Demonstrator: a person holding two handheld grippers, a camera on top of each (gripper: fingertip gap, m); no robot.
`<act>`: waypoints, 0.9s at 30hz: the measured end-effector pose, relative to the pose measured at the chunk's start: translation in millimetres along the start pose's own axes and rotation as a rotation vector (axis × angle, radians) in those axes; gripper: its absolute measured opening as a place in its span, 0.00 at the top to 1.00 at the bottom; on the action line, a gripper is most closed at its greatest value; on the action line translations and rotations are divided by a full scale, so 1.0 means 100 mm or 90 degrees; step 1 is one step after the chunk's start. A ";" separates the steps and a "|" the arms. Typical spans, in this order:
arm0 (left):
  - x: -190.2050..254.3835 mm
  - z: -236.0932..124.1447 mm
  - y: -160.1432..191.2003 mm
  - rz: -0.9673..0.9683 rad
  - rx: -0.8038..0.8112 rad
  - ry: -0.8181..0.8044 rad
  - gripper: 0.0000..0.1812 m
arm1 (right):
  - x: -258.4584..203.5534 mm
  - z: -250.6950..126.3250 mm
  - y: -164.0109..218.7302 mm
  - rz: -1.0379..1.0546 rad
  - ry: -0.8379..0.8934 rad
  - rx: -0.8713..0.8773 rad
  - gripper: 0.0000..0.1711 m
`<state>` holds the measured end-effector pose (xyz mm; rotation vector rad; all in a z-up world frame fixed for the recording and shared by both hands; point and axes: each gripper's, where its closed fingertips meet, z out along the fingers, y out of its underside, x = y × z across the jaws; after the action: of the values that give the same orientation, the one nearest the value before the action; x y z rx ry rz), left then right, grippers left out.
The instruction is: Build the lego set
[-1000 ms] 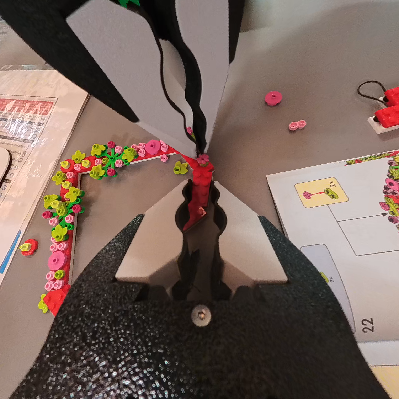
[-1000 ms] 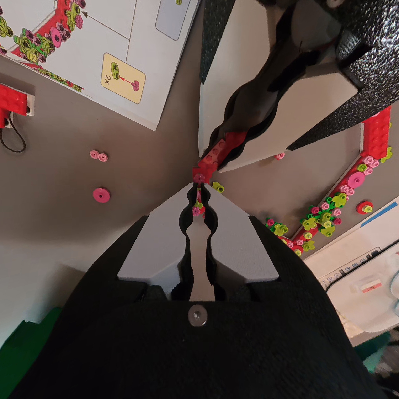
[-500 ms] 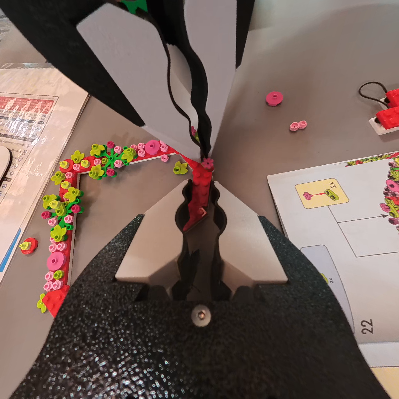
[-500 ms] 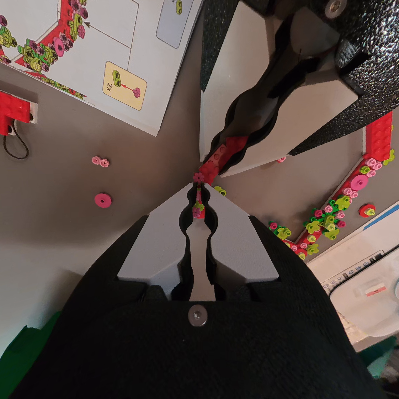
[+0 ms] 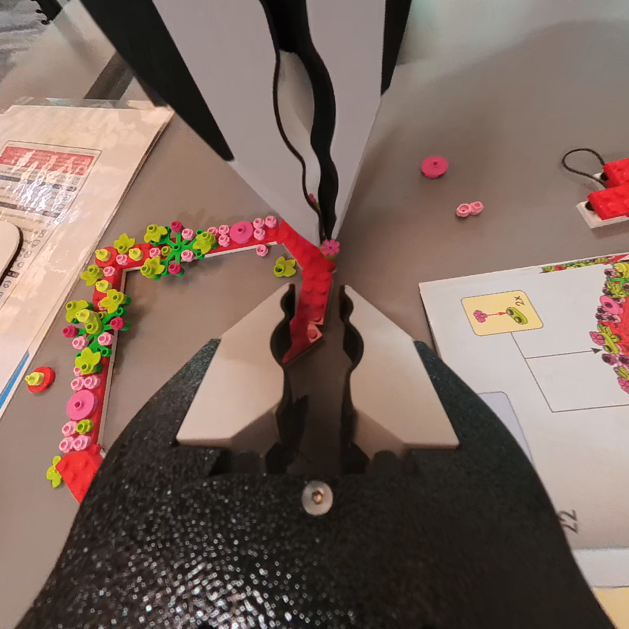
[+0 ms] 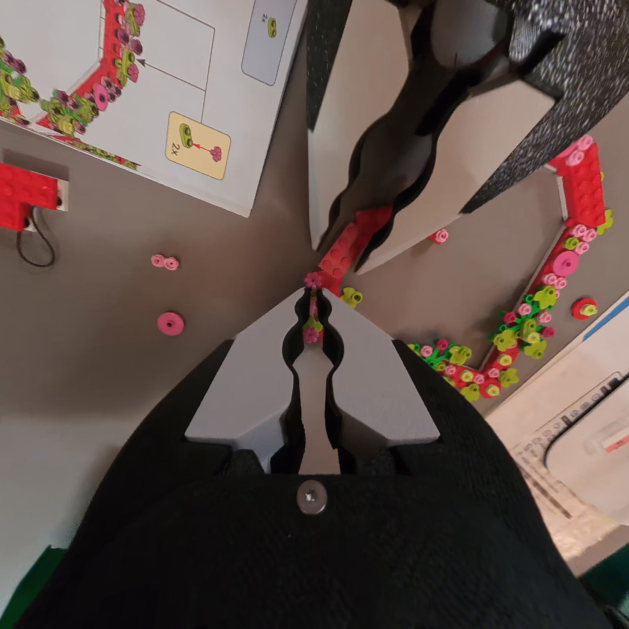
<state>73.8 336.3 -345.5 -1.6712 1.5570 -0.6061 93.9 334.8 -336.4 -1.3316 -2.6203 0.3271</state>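
Red frame half hidden, page and bricks cropped at the table's edge

The left gripper (image 5: 315, 289) body covers the near run of the red flowered frame (image 5: 102, 340), while the right gripper (image 6: 315, 289) fingers mask the frame's far corner in the left wrist view; the instruction booklet (image 5: 544, 374) runs off the right edge and its page number is smeared; the red bricks on a white plate (image 5: 612, 204) with a black cord are cut by the same edge; the laminated sheet (image 5: 51, 187) glares too much to make out; the small flowered piece (image 6: 311, 326) between the right fingers is only partly seen
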 end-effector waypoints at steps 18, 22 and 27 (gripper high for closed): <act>-0.21 -1.75 0.14 -0.036 0.095 -0.295 0.82 | -0.26 0.11 -0.04 0.063 0.000 0.055 0.99; -0.32 -1.97 0.14 -0.058 0.182 -0.404 0.70 | -0.27 0.11 -0.10 0.077 0.006 0.079 0.95; -0.32 -2.11 0.08 -0.005 0.280 -0.501 0.64 | -0.29 0.09 -0.12 0.089 0.015 0.097 0.91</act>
<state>-98.4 323.6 -220.3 -1.3330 0.7791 -0.2130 99.4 303.6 -343.5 -1.4586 -2.4339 0.5179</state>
